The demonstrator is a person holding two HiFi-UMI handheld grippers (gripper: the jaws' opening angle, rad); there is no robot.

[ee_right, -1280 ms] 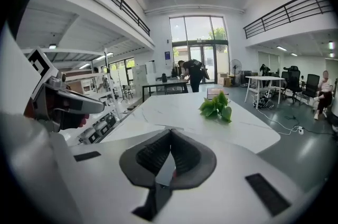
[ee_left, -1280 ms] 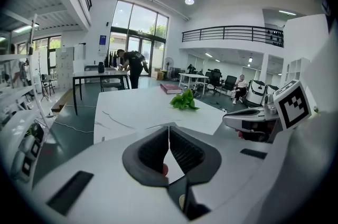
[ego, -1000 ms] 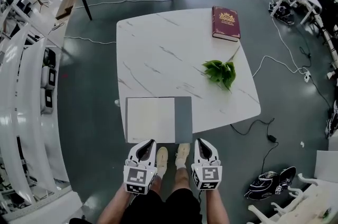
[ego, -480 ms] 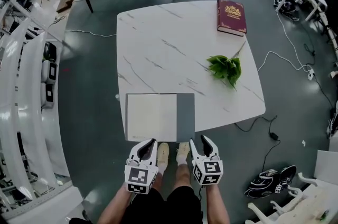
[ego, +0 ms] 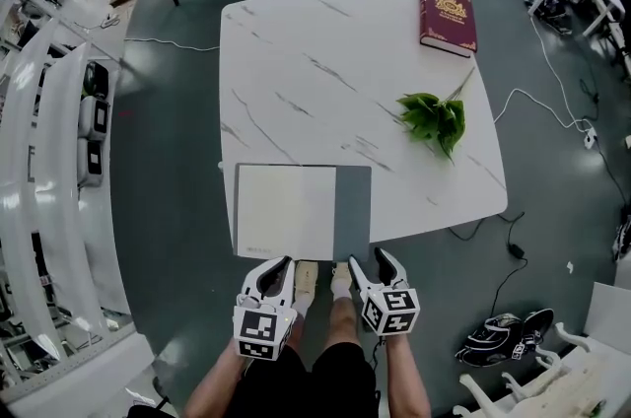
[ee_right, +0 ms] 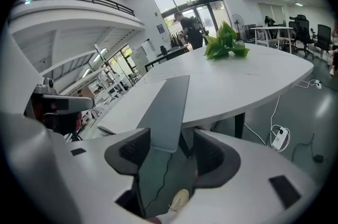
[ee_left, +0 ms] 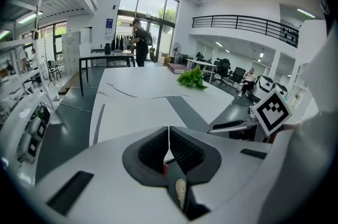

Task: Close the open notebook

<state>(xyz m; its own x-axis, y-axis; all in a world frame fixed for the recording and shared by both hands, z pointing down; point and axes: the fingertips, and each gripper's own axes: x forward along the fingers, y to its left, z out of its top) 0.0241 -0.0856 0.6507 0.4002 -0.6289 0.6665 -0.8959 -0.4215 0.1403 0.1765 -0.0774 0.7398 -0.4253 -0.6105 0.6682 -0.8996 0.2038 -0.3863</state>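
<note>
The open notebook lies flat at the near edge of the white marble table, its white page on the left and its grey cover spread out on the right. My right gripper hangs just off the cover's near edge. Its jaws have just been opening and now stand open. In the right gripper view the cover's near end shows in the gap of the right gripper, and the pads do not touch it. My left gripper is shut and empty, just short of the page's near edge; its pads meet in the left gripper view.
A dark red book lies at the far right corner of the table. A green leafy sprig lies right of centre. The person's shoes stand under the table edge. White racks line the left side, and cables and black shoes lie on the floor.
The right gripper's jaws have gone from shut to open. Both grippers now sit closer to the notebook's near edge. The left gripper has stayed shut.
</note>
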